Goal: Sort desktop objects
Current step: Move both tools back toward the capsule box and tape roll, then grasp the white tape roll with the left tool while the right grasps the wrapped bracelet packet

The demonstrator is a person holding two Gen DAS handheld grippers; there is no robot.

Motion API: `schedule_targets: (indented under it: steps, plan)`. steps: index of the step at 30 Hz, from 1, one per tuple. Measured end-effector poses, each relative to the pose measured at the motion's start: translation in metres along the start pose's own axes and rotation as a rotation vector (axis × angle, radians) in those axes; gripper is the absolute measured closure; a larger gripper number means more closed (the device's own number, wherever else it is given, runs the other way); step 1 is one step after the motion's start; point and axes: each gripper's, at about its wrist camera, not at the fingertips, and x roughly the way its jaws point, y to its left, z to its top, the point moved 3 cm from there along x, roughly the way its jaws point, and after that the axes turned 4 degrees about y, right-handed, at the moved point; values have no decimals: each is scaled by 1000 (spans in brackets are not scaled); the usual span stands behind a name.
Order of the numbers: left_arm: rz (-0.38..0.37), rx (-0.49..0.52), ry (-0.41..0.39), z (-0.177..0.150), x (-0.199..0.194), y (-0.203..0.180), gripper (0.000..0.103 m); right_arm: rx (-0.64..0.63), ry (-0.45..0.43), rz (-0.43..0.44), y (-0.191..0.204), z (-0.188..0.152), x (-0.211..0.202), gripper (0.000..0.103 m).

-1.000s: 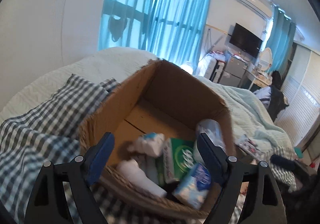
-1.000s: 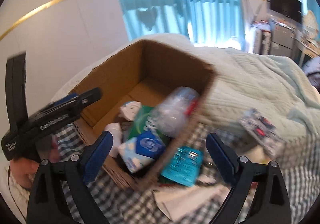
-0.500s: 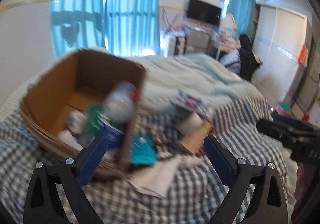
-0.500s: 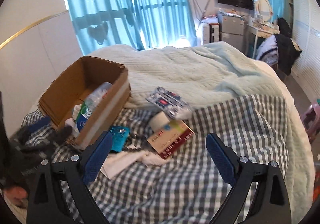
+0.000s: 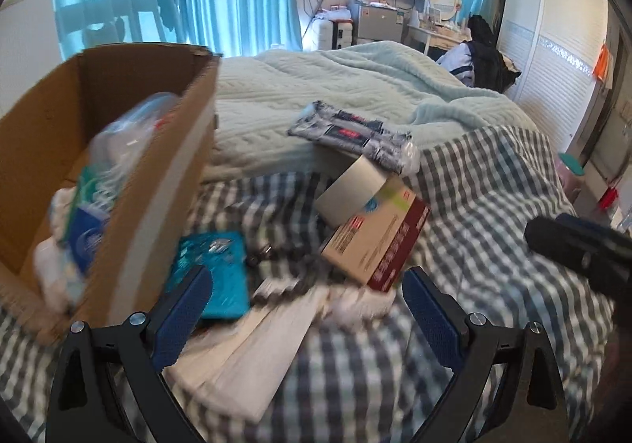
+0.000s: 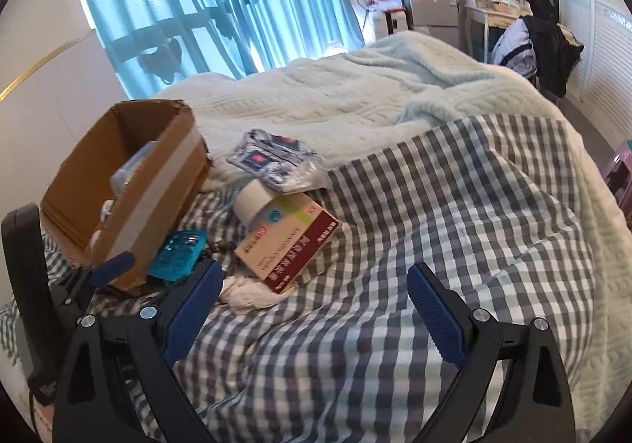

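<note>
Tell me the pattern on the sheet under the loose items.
The sheet is a grey-and-white check; it shows best in the right wrist view.

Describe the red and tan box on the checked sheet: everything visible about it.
The box is a flat, closed cardboard carton, tan on top with a dark red edge strip and printed text. It lies tilted on the checked sheet, right of the cardboard bin. A tape roll rests on its far end; white cloth lies against its near corner.

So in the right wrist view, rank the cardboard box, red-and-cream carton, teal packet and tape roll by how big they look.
1. Cardboard box, clearly largest.
2. Red-and-cream carton.
3. Teal packet and tape roll look alike; the packet is nearer and partly hidden, so I won't rank them.
</note>
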Motion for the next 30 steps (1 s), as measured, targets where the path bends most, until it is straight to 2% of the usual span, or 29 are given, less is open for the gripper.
schedule_targets:
  steps: [6,9,11,12,13,15,17,18,20,26,30]
  plan:
    - [-30,9,14,26,45,-11,4,3,0,-9,-18,26,28,8]
    - [-50,27,45,37,68,-14,4,27,-8,-4,-27,38,37,8]
    - [-70,27,58,43,79,-13,7,46,-4,8,-33,39,43,8]
    - [-88,30,62,46,84,-13,16,49,4,14,-34,39,47,8]
    - [-101,36,69,49,88,-14,31,48,15,15,-36,38,51,8]
    - [-140,61,86,52,93,-16,52,47,35,11,-37,36,57,8]
    - [-138,96,49,51,86,-18,58,51,44,5,-38,35,60,8]
    - [-129,118,32,49,81,-18,65,50,45,2,-38,35,60,8]
    - [-127,122,42,45,74,-15,68,44,44,-7,-35,35,57,8]
    - [-124,-13,24,40,41,18,74,-23,23,-19,-10,44,50,8]
    - [-97,-97,13,38,27,40,79,-70,22,26,11,57,59,8]
